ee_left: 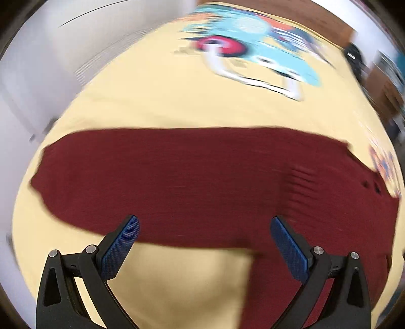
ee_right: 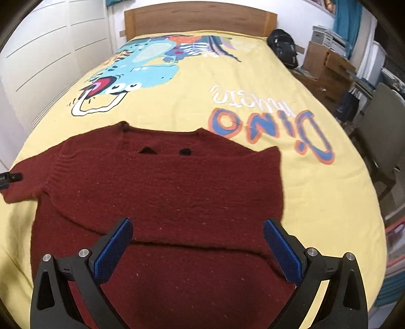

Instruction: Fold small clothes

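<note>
I judge the maroon sweater (ee_right: 162,192) barely begun, lying flat on the yellow dinosaur bedspread (ee_right: 265,83) (one sleeve seemingly tucked in, the other outstretched), while my left gripper (ee_left: 205,225) and right gripper (ee_right: 198,227) hover spread, empty.

Sweater (ee_right: 162,192) lies flat on bedspread (ee_right: 316,202), at near end of bed, neckline twd headboard (ee_right: 200,17). One sleeve extends out to left in right-wrist view; opposite sleeve folded in across body. Right gripper (ee_right: 198,249) above sweater's lower body, jaws apart w/ nothing between. Left gripper (ee_left: 205,249) over extended sleeve's near edge, jaws apart. Printed lettering (ee_right: 270,129) on bedspread just right of & beyond sweater's shoulder. Boxes (ee_right: 326,65) & chair (ee_right: 379,136) right of bed.
</note>
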{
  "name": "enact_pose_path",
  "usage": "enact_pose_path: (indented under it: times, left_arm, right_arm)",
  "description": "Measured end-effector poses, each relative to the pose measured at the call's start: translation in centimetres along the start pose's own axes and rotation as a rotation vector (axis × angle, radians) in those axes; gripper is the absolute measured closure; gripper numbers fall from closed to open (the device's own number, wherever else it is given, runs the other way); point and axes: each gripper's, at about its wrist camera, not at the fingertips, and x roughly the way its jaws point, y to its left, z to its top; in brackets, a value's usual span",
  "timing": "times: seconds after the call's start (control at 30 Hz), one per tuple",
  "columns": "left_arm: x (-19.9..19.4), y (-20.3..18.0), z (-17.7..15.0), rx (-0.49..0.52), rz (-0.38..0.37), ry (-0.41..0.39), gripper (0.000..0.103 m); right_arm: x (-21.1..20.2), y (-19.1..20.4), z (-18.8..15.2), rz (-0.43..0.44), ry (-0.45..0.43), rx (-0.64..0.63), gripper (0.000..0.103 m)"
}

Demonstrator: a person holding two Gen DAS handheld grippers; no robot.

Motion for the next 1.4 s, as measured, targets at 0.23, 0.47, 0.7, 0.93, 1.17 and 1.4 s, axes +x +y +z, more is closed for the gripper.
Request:
enact_pose_path:
  times: [0.23, 0.47, 0.7, 0.93, 1.17, 1.4]
  left_arm:
    - [-0.5, 10.0, -0.1, -0.29, 0.08, 0.012, 0.001]
    - [0.8, 14.5, 0.1, -0.409, 0.042, 0.021, 0.001]
    - [3.8, 17.2, 1.2, -0.513, 0.039, 0.085, 0.001]
    - [5.4, 19.2, 1.2, -0.547, 0.013, 0.1, 0.007]
    - [5.1, 20.0, 2.1, -0.502, -0.052, 0.064, 0.089]
    - [1.9, 17.2, 3.2, -0.354, -0.047, 0.002, 0.091]
  right_arm:
    - [-1.1, -1.9, -1.8, -0.021, 0.024, 0.065, 0.0]
    - [-0.7, -3.3, -3.6, -0.064, 0.073, 0.107, 0.0]
    - [-0.8, -4.8, -4.3, -0.061, 0.096, 0.174, 0.0]
    - [-0.5, -5.3, -4.2, -0.078, 0.107, 0.174, 0.0]
    - [0.0, -5.0, -4.0, -0.07, 0.111, 0.169, 0.0]
    - [0.0, -4.2, -3.1, -0.061, 0.101, 0.139, 0.0]
